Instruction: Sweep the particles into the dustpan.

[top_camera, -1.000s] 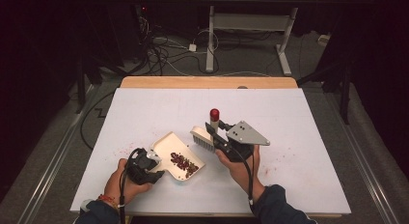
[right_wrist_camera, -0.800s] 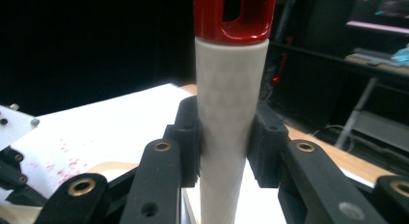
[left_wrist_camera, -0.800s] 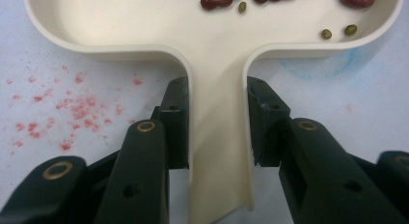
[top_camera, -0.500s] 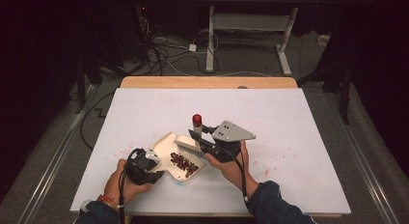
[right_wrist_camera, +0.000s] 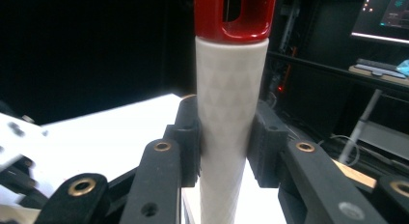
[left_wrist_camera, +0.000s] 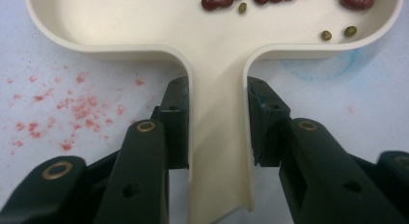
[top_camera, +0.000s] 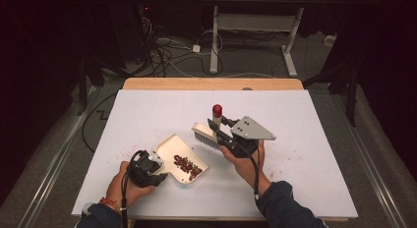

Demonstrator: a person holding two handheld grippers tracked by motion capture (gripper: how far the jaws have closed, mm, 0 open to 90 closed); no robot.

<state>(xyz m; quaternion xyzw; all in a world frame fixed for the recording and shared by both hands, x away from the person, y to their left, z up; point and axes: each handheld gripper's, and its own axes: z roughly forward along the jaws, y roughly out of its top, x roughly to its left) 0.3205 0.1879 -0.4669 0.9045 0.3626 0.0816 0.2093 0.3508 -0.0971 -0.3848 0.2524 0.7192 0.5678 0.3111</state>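
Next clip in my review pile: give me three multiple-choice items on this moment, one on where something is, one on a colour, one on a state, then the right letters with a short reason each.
1. Where do the beans lie?
A. in the cream dustpan
B. on the bare table
C. in the brush bristles

2. What colour is the cap at the end of the brush handle?
A. blue
B. red
C. green

3. What is the left gripper doing?
A. hanging open above the table
B. closed on nothing
C. shut on the dustpan's handle

Answers:
1 A, the red beans and a few small green ones sit inside the pan's rim.
2 B, the right gripper view shows a red cap atop the white handle that the right gripper clamps.
3 C, in the left gripper view both jaws press the sides of the cream handle.
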